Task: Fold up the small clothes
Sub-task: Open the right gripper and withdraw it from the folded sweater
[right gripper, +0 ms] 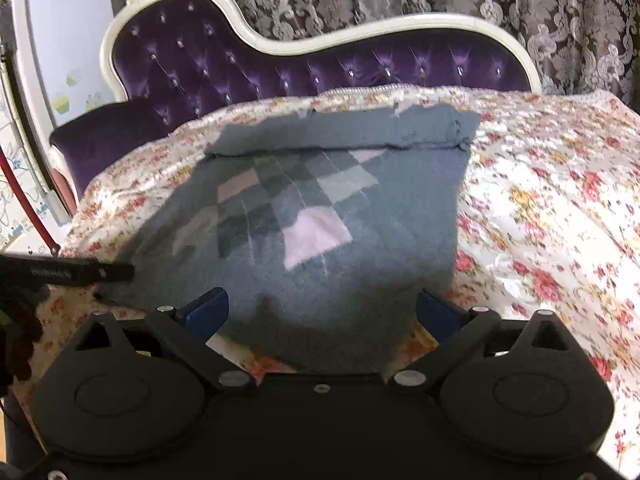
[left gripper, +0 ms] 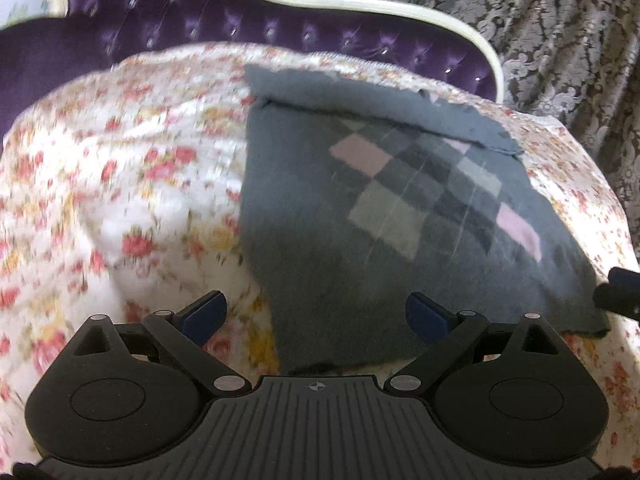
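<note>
The grey argyle garment (right gripper: 320,216) is spread flat on the floral bedspread (right gripper: 540,200), directly ahead of both grippers — left gripper (left gripper: 316,312) and right gripper (right gripper: 322,312) are held spread, empty, at its near hem, roughly equally close.

The garment (right gripper: 332,216) lies on the bedspread (right gripper: 540,208), the sofa back (right gripper: 280,64) behind it.

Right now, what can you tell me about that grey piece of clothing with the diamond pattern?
The grey garment looks like soft knit, with pink, pale and dark grey diamonds. It lies flat on the floral bedspread, its far edge folded over as a band. Both open grippers, left and right, straddle its near edge.
</note>
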The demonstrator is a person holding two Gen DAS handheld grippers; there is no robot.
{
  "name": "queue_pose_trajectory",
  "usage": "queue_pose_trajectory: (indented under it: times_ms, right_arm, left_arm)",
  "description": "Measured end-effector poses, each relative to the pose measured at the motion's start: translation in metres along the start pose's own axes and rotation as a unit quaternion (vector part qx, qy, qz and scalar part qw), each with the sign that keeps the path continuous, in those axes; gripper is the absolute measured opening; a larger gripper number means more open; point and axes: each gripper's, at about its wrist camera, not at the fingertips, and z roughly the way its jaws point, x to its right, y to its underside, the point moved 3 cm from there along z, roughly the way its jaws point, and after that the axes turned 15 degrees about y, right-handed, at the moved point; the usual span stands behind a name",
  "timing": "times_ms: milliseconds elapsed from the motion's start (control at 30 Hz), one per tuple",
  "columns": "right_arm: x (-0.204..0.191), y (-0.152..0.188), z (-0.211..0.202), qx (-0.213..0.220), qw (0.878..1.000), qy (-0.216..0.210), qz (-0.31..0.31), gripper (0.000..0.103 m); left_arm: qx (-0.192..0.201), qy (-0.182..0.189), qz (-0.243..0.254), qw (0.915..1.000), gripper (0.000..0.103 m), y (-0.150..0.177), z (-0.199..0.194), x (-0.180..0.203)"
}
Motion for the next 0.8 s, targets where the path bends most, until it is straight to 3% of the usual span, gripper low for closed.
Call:
queue_pose_trajectory:
  times_ms: [267, 533, 800]
  right_arm:
    - [-0.011, -0.003, 0.012, -0.006, 1.0, -0.006, -0.004, 0.101]
    - [-0.006, 0.019, 0.012, -0.034, 0.999, 0.024, -0.014, 0.102]
    - [-0.019, 0.03, 0.011, -0.039, 0.996, 0.044, -0.062, 0.103]
  left_arm:
    - [-0.004, -0.003, 0.003, 1.0, 0.097, 0.004, 0.001, 0.002]
    - [0.001, 0.0, 0.013, 0.9999, 0.097, 0.01, 0.002, 0.007]
    - [-0.008, 0.01, 0.027, 0.9995, 0.097, 0.009, 0.006, 0.013]
